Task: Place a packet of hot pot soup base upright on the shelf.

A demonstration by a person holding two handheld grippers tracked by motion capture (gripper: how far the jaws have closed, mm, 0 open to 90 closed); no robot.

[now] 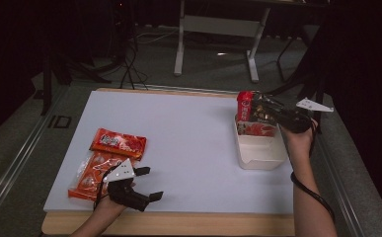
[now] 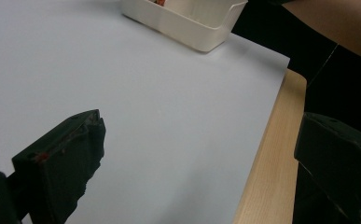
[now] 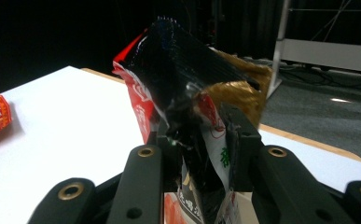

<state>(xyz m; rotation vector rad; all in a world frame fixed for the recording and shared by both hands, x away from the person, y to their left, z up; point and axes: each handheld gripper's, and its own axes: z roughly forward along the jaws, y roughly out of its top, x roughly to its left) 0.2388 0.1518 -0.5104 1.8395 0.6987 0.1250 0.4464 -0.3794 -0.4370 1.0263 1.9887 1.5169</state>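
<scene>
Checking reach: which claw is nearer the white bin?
Right. The right claw holds a snack packet right over the white bin; the left claw sits open across the table by the red packets.

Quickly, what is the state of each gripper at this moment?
Left gripper: open, holding nothing, above the white table.
Right gripper: closed on a dark snack packet, over the white bin.
</scene>
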